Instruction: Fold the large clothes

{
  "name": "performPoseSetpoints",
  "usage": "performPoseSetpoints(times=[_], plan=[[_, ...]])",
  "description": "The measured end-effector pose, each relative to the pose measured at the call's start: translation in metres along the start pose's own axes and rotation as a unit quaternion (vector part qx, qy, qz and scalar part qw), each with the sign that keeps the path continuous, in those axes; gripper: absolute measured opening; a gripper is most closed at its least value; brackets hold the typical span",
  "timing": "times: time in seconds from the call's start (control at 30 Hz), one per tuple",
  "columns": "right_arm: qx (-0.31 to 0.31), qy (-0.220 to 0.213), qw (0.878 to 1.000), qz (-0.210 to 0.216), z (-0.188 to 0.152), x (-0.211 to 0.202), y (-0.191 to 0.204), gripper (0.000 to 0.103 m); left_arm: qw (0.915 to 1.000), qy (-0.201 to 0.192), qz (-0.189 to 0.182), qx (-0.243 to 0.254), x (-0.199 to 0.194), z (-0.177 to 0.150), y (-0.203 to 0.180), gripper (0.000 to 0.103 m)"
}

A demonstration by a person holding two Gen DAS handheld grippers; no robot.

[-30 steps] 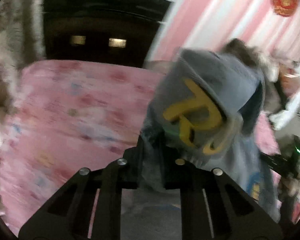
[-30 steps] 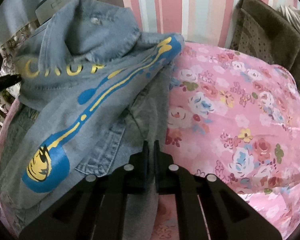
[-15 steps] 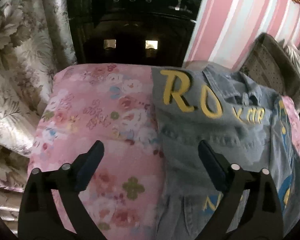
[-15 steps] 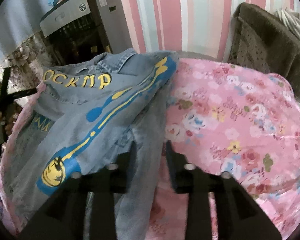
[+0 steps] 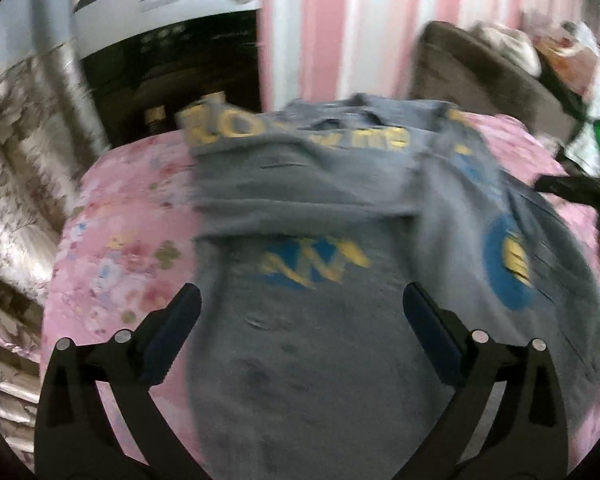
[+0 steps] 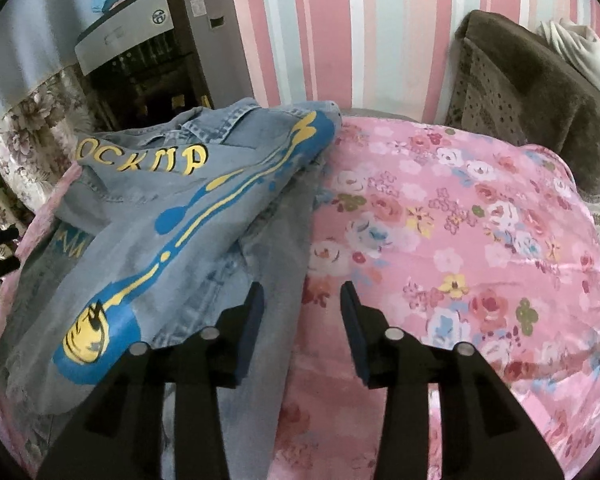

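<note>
A grey-blue denim jacket [image 5: 308, 200] with yellow letters and blue-and-yellow prints lies folded over on the pink flowered bedcover [image 5: 120, 240]. My left gripper [image 5: 300, 296] hovers over the jacket's lower part, its jaws wide and still opening, nothing between the pads; this view is blurred. In the right wrist view the jacket [image 6: 160, 232] covers the left half of the bedcover [image 6: 460, 240]. My right gripper [image 6: 300, 290] hangs above the jacket's right edge, its jaws partly apart and opening, and its pads touch no cloth.
A brown cushion [image 6: 520, 92] with white cloth on it leans on the striped wall at the back right. A silver and black appliance [image 6: 140, 52] stands behind the bed's far left corner. Flowered curtains [image 5: 16, 160] hang to the left.
My left gripper has let go of the lifted jacket, opened wide and swung over it. The jacket now lies flat. My right gripper has opened and released the cloth edge.
</note>
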State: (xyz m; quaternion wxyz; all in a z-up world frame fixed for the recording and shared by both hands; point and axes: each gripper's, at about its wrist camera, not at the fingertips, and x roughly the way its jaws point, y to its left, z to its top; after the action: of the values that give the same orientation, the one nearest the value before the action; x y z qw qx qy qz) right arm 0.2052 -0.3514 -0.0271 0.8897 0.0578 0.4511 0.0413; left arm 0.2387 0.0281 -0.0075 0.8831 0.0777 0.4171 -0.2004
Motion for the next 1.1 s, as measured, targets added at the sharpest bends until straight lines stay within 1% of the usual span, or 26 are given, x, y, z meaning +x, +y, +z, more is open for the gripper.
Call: performPoseSetpoints(times=[0.07,0.2,0.3,0.43,0.53,0.57,0.6,0.67,0.77,0.87,0.97,1.0,1.07,1.1], plan=[[-0.009,-0.002,1.0,-0.001,-0.007,-0.004,0.005,0.04,0.9997,0.004,-0.018,0.015,-0.007,-0.007,-0.018,0.1],[-0.034,-0.005,0.999,0.0,-0.02,-0.011,0.02,0.04,0.9988,-0.001,-0.025,0.041,-0.019,-0.022,-0.044,0.1],[-0.041,-0.014,0.999,-0.006,-0.027,-0.016,0.026,0.04,0.9979,-0.005,-0.019,0.061,-0.026,-0.034,-0.059,0.1],[-0.036,-0.049,0.998,-0.015,-0.038,-0.042,0.037,0.04,0.9973,-0.01,0.001,0.072,-0.031,-0.049,-0.065,0.1],[-0.038,-0.07,0.997,-0.025,-0.055,-0.069,0.051,0.04,0.9973,-0.012,-0.003,0.073,-0.034,-0.056,-0.066,0.1],[-0.041,-0.075,0.996,-0.032,-0.06,-0.076,0.056,0.042,0.9973,-0.014,-0.004,0.072,-0.035,-0.058,-0.067,0.1],[-0.044,-0.085,0.994,-0.046,-0.07,-0.085,0.063,0.049,0.9972,-0.017,-0.001,0.073,-0.037,-0.061,-0.068,0.1],[-0.04,-0.104,0.992,-0.059,-0.083,-0.097,0.071,0.06,0.9974,-0.024,0.004,0.068,-0.04,-0.065,-0.07,0.1],[-0.029,-0.132,0.988,-0.075,-0.105,-0.113,0.083,0.06,0.998,-0.043,0.004,0.047,-0.051,-0.074,-0.069,0.1],[-0.007,-0.136,0.988,-0.071,-0.123,-0.119,0.086,0.06,0.9981,-0.051,0.001,0.034,-0.057,-0.084,-0.07,0.1],[0.0,-0.14,0.987,-0.073,-0.137,-0.121,0.088,0.06,0.9977,-0.061,0.013,0.025,-0.063,-0.095,-0.073,0.1],[-0.001,-0.142,0.987,-0.072,-0.14,-0.122,0.089,0.06,0.9972,-0.068,0.021,0.022,-0.065,-0.099,-0.074,0.1],[-0.005,-0.158,0.985,-0.075,-0.151,-0.126,0.092,0.06,0.9956,-0.083,0.041,0.016,-0.07,-0.106,-0.076,0.1],[-0.006,-0.166,0.983,-0.076,-0.154,-0.128,0.094,0.06,0.9938,-0.096,0.054,0.014,-0.074,-0.111,-0.078,0.1]])
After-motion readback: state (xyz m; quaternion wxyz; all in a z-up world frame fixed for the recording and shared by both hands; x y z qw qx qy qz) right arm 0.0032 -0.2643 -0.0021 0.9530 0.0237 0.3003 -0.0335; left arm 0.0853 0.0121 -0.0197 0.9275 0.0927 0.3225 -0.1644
